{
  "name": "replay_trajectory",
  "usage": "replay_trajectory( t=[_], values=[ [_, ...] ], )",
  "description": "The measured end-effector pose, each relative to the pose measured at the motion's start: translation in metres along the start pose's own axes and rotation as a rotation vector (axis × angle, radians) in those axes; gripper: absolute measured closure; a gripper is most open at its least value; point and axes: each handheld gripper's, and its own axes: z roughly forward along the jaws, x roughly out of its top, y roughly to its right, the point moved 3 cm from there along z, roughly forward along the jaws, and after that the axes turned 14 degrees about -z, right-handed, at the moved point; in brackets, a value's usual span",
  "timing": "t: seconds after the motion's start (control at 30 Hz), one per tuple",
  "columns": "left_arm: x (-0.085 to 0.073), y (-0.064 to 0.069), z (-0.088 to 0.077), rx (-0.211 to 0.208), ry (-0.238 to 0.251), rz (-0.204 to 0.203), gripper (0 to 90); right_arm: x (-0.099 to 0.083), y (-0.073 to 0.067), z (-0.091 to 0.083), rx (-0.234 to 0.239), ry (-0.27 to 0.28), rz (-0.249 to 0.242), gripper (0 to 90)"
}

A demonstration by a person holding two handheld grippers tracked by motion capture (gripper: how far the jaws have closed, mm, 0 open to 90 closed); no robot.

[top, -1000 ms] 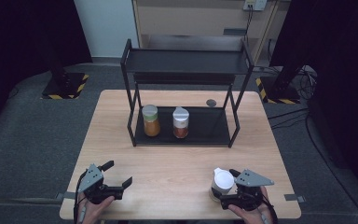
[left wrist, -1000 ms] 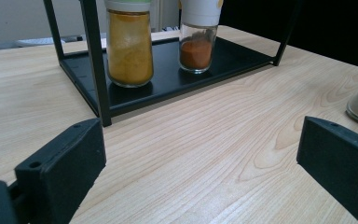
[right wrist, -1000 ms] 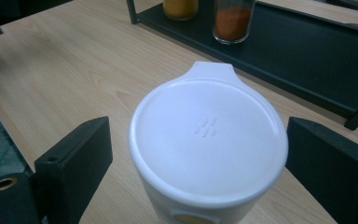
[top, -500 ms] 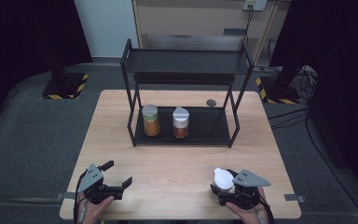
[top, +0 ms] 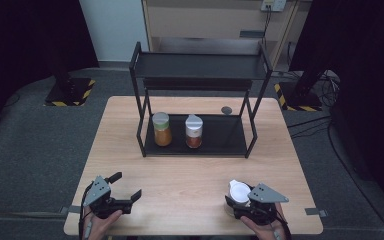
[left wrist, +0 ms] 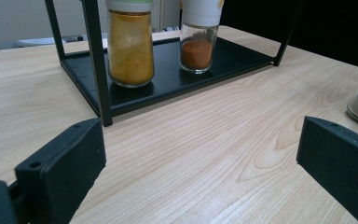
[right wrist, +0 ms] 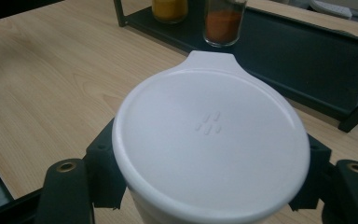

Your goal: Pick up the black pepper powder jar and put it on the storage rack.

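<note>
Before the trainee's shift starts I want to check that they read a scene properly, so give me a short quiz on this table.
1. True or false: the right gripper is shut on the white-lidded jar.
2. How many jars stand on the rack's lower shelf?
3. The left gripper is: A) holding a jar, B) open over bare table, C) resting on the rack.

Key:
1. True; its jaws have just been closing, and they sit against the jar's sides below the lid.
2. Two: the yellow jar and the red jar.
3. B.
</note>
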Motion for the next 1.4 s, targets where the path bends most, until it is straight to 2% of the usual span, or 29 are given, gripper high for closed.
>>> replay_trajectory(
  t=[0.77, 1.4],
  values=[
    [0.0, 0.0, 0.0, -0.001, -0.002, 0.002, 0.2, 0.004, 0.005, -0.004, 0.01, -0.007, -0.014, 31.5],
    [0.0, 0.0, 0.001, -0.003, -0.002, 0.001, 0.2, 0.026, 0.025, -0.009, 0.064, -0.008, -0.028, 31.5]
  ],
)
